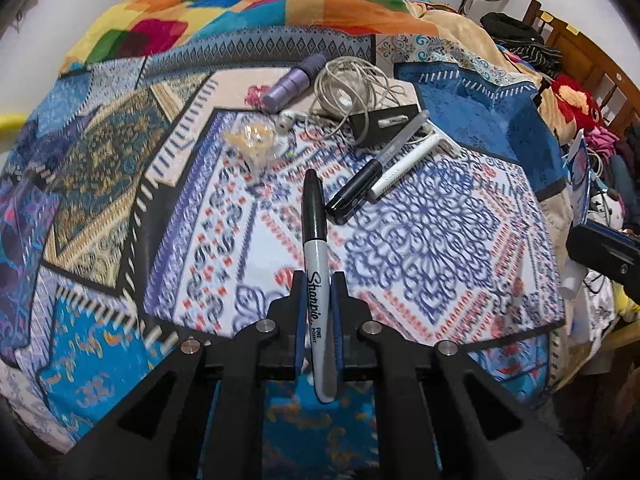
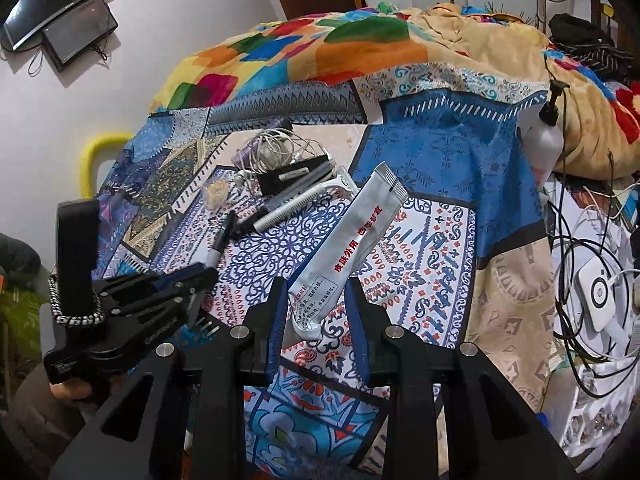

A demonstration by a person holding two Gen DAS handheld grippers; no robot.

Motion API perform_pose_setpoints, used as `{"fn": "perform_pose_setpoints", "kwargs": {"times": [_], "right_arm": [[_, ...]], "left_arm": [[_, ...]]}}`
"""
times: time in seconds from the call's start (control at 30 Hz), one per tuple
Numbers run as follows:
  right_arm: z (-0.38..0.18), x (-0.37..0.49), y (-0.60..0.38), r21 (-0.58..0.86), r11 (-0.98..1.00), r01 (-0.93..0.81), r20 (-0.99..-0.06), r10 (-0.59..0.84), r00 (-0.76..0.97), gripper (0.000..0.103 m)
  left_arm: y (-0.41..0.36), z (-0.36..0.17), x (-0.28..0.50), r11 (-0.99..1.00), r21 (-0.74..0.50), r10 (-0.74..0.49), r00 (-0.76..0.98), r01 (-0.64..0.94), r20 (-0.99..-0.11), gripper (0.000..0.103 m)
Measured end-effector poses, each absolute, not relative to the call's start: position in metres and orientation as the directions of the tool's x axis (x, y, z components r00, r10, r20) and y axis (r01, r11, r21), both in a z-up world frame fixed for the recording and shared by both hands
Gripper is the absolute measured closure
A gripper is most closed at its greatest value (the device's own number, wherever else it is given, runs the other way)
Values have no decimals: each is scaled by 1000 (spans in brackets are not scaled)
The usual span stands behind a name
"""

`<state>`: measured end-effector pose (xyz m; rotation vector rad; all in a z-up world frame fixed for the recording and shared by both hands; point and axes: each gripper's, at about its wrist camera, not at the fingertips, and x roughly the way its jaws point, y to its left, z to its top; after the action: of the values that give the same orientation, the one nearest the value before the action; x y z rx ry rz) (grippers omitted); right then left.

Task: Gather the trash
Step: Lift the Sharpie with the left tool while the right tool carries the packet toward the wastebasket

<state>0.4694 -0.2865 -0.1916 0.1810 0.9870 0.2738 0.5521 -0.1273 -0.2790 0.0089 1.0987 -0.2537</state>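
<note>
My left gripper (image 1: 318, 280) is shut on a black-capped Sharpie marker (image 1: 314, 236), which points away over the patterned bedspread (image 1: 440, 240). In the right wrist view the left gripper (image 2: 200, 276) and its marker (image 2: 220, 236) show at the left. My right gripper (image 2: 316, 288) holds a white squeezed tube with red print (image 2: 360, 236) by its lower end; the tube slants up to the right. Farther back lie a black pen (image 1: 356, 188), a white razor (image 1: 412, 156), a crumpled clear wrapper (image 1: 256, 140), tangled white earphones (image 1: 352, 88) and a purple bottle (image 1: 292, 84).
A black box (image 1: 384, 122) sits under the cables. A colourful blanket (image 1: 240, 12) is heaped at the back. A white pump bottle (image 2: 544, 136), cables and a white charger (image 2: 600, 300) lie at the right. Clothes and a wooden headboard (image 1: 580, 52) stand far right.
</note>
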Motion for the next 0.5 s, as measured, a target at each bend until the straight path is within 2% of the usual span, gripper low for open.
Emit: {"fn": "perform_pose_setpoints", "kwargs": {"times": [0.2, 0.5], "right_arm": [[-168, 453, -283, 261, 952, -162, -783, 307, 541, 76], [-112, 411, -271, 249, 945, -211, -731, 326, 599, 76]], "left_arm": [[-120, -251, 522, 975, -138, -204, 462, 173, -863, 93], [-100, -168, 458, 977, -161, -213, 578, 140, -788, 93]]}}
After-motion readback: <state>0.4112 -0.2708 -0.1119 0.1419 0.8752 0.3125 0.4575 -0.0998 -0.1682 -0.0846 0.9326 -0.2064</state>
